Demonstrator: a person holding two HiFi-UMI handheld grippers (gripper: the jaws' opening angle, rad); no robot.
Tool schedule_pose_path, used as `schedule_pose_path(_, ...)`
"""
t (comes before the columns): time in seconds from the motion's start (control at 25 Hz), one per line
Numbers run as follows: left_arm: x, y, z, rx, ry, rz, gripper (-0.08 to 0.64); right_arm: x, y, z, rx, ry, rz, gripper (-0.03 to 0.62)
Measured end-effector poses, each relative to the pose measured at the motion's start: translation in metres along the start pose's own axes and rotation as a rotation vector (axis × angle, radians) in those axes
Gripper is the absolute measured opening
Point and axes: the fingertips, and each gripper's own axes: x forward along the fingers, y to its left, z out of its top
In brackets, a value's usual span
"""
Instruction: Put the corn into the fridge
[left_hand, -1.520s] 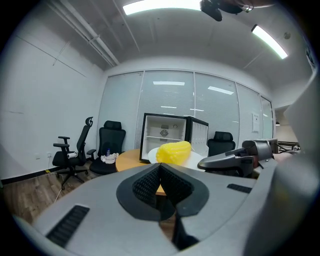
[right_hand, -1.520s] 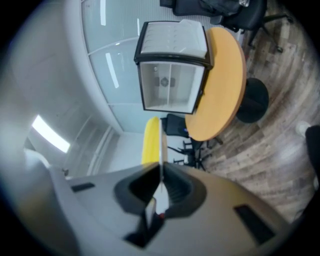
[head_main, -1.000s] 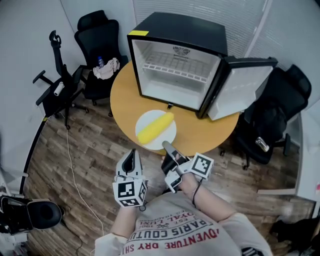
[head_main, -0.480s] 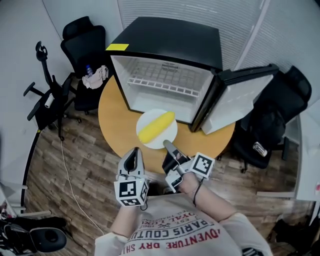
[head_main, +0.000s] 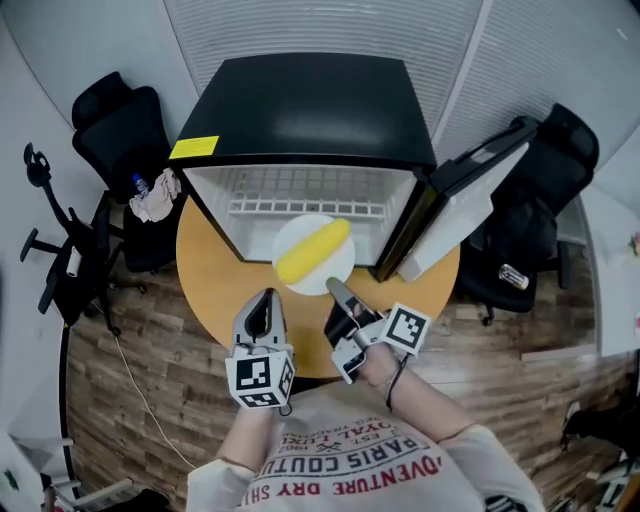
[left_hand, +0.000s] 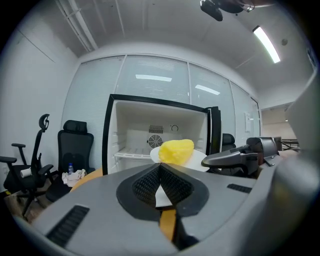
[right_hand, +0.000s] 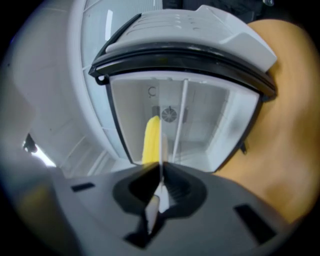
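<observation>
A yellow corn cob (head_main: 312, 251) lies on a white plate (head_main: 342, 264). My right gripper (head_main: 332, 289) is shut on the plate's near rim and holds it in the air, in front of the open black fridge (head_main: 300, 110). In the right gripper view the plate (right_hand: 161, 148) shows edge-on between the jaws, with the corn (right_hand: 151, 139) to its left and the fridge's white inside (right_hand: 200, 120) behind. My left gripper (head_main: 262, 302) is shut on nothing, to the left of the plate. From the left gripper view (left_hand: 160, 167) the corn (left_hand: 176, 150) is ahead.
The fridge stands on a round wooden table (head_main: 210, 275), its door (head_main: 455, 195) swung open to the right. A wire shelf (head_main: 300, 208) crosses the inside. Black office chairs stand at left (head_main: 120, 130) and right (head_main: 545, 190), and the left one holds a bottle and a cloth.
The plate with the corn has moved forward with both grippers, from over the table's near edge to the fridge's opening. Both grippers stay shut.
</observation>
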Motion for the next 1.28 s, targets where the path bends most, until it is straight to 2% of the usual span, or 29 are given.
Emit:
schedule_pose_path(0.56, 0.065, 0.040, 0.007, 0.019, 0.028, -0.200, 0.031, 0.060, -0.017, 0.026, 0.031, -0.228, -0.057, 0.043)
schedule_pose_path(0.88, 0.088, 0.064, 0.008, 0.008, 0.036, -0.240, 0.031, 0.080, -0.030, 0.036, 0.050, -0.311, -0.095, 0.043)
schedule_pose_path(1.28, 0.109, 0.071, 0.000, 0.010, 0.061, -0.273, 0.031, 0.100, -0.034, 0.048, 0.089, -0.390, -0.101, 0.043)
